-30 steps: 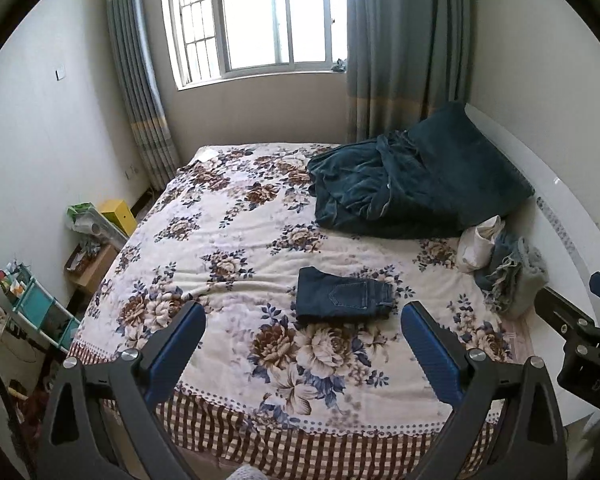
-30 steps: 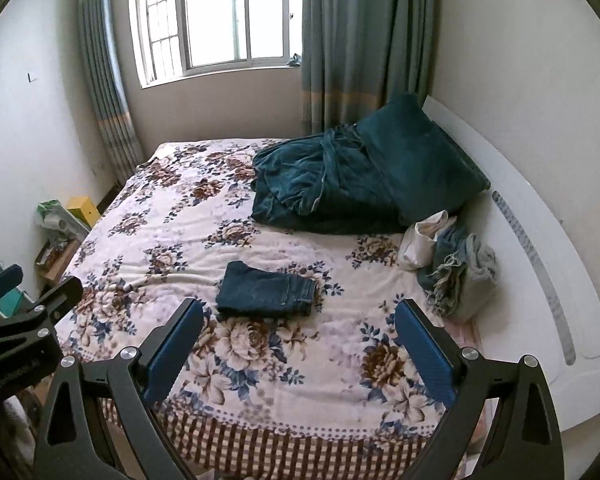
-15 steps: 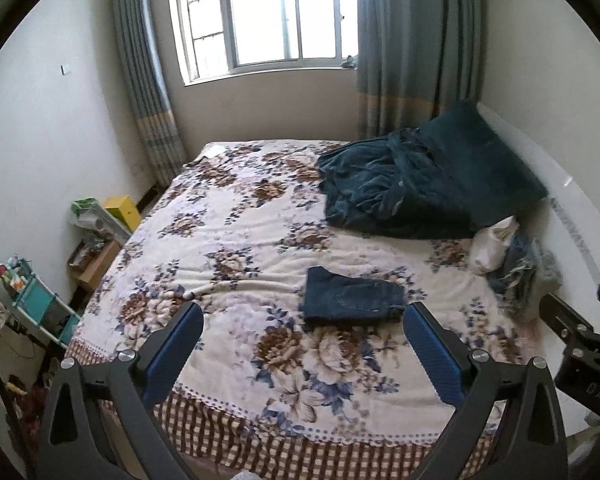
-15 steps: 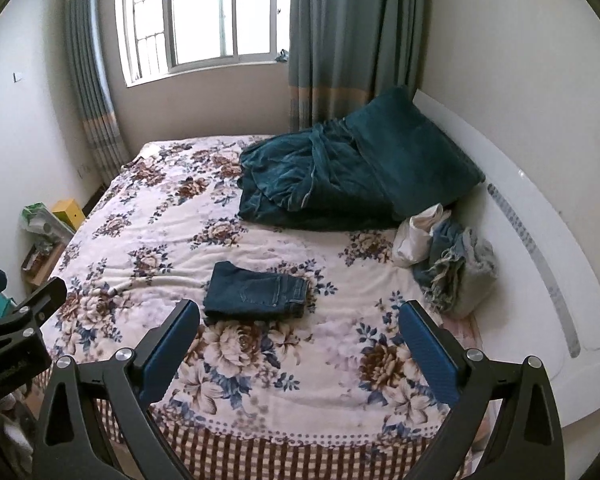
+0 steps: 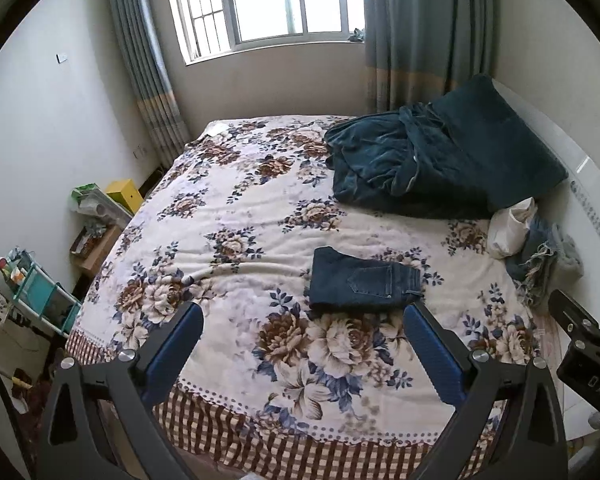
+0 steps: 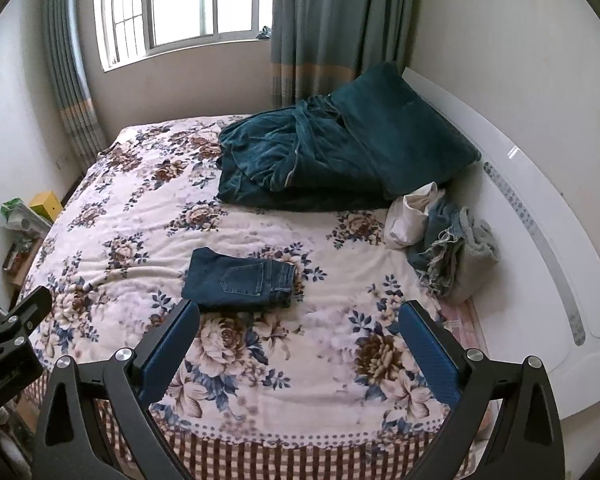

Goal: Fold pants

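Dark blue jeans point(image 5: 362, 282) lie folded into a small flat rectangle on the flowered bedspread point(image 5: 236, 216), back pocket up. They also show in the right wrist view point(image 6: 240, 278). My left gripper point(image 5: 304, 344) is open and empty, held above the near edge of the bed, short of the jeans. My right gripper point(image 6: 300, 340) is open and empty too, at a similar height, with the jeans just beyond its left finger. Neither gripper touches the cloth.
A dark teal blanket and pillow point(image 5: 440, 160) are heaped at the far right. A white cloth point(image 6: 410, 218) and a frayed pile of denim and grey clothes point(image 6: 456, 256) lie by the white headboard point(image 6: 540, 216). Shelves and boxes point(image 5: 96, 220) stand left of the bed.
Both grippers have drawn back and risen a little from the bed, both staying open. The folded jeans have not moved.
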The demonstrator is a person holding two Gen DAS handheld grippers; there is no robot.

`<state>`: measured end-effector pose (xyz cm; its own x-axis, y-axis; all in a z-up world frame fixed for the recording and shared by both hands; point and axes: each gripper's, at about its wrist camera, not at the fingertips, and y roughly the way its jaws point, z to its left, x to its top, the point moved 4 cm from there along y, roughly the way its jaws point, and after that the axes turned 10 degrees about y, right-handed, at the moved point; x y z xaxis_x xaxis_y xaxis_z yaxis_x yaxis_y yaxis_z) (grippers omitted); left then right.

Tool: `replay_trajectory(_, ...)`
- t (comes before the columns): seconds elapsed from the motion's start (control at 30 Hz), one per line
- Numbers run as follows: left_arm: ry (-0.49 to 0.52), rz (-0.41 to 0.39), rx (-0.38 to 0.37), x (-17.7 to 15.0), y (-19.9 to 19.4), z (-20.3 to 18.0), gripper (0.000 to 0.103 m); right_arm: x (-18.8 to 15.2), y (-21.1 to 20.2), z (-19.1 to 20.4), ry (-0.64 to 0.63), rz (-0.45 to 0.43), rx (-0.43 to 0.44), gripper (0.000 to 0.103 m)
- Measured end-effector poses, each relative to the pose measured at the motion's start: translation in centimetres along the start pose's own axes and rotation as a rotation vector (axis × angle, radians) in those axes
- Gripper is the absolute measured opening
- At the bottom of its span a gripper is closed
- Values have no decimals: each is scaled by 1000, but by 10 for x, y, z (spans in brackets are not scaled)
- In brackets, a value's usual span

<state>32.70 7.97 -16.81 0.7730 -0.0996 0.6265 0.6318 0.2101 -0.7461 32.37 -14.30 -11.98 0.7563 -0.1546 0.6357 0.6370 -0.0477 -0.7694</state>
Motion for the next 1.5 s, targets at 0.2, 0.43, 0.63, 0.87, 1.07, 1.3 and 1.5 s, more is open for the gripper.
replay_trajectory(0.2, 2, 11, 1, 1, 6, -1, 102, 0, 8, 3, -5, 0, 5, 102)
replay_trajectory(0.43, -5, 9, -14, -3, 12, 4, 102, -2, 20, 8, -20, 9, 33, 103)
replay_trajectory(0.63, 0, 7, -14, -1, 13, 4, 102, -2, 21, 9, -22, 7, 32, 103)
replay_trajectory(0.87, 1, 7, -10, 0, 13, 3, 102, -4, 22, 9, -19, 4, 35, 103)
replay_trajectory(1.07, 0, 3, -13, 0, 14, 3, 103, -2, 19, 10, -20, 0, 36, 103)
replay_trajectory(1.3, 2, -2, -11, 7, 13, 4, 102, -3, 18, 9, -20, 3, 37, 103)
replay_trajectory(1.5, 3, -5, -7, 6, 14, 3, 102, -3, 14, 8, -22, -5, 42, 103)
